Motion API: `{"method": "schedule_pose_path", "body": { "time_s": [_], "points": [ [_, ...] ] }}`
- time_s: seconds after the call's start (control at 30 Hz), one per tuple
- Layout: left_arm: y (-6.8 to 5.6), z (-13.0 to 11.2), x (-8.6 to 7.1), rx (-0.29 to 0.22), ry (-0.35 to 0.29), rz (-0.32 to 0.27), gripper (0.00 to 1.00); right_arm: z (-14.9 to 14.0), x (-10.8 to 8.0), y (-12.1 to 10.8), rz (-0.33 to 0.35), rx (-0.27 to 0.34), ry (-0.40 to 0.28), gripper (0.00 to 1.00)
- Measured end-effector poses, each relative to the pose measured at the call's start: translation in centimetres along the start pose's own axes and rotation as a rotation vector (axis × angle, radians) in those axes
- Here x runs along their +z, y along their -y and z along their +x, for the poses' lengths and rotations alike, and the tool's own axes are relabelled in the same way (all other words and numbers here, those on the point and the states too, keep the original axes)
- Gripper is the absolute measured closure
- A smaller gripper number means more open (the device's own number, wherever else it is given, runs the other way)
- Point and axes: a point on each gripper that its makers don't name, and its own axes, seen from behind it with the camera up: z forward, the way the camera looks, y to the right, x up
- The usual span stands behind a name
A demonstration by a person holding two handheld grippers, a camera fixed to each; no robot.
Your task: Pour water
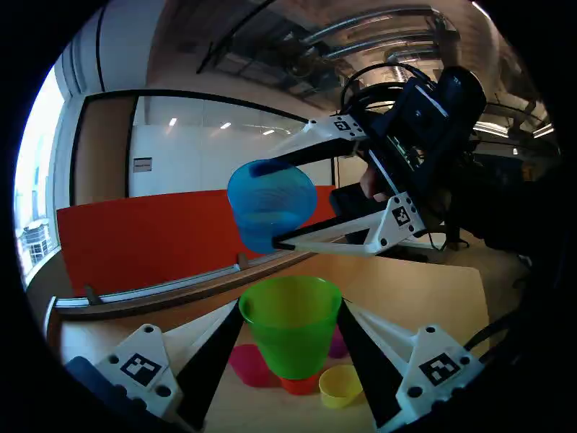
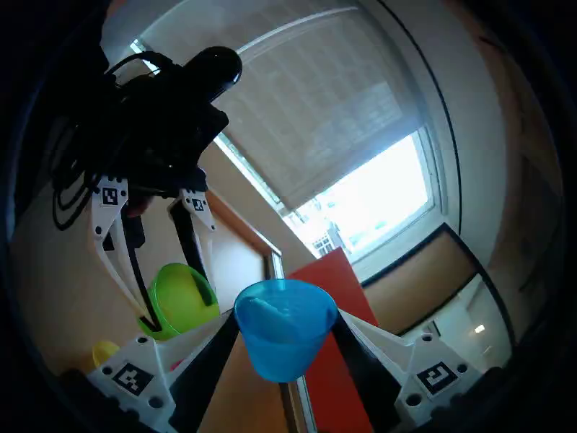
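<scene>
above a wooden table, orange partition behind, left gripper clamps upright green cup; right gripper clamps tilted blue cup.

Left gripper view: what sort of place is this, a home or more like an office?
Most likely an office or lab, not a home: exposed ceiling pipes, a glass-walled room behind an orange divider panel, and a plain wooden table.

Left claw clamps green cup upright; right claw, higher, clamps blue cup tilted.
</scene>
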Motion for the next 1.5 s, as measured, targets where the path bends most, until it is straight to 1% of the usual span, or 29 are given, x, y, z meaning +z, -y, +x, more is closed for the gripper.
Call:
{"method": "schedule_pose_path", "body": {
  "time_s": [0.33,0.63,1.0,1.5],
  "points": [
    [-0.12,0.17,-0.01,0.001,-0.003,0.000,0.11,0.18,0.09,-0.04,-0.005,-0.060,0.010,0.08],
    [-0.18,0.28,0.06,0.002,-0.003,-0.002,0.11,0.33,0.10,-0.18,-0.010,-0.101,0.013,0.08],
    [-0.16,0.22,0.13,0.002,-0.004,-0.002,0.11,0.32,0.05,-0.35,-0.014,-0.134,0.019,0.08],
    [-0.06,0.20,0.17,0.002,-0.003,-0.001,0.11,0.50,0.02,-0.62,-0.017,-0.159,0.021,0.08]
  ]
}}
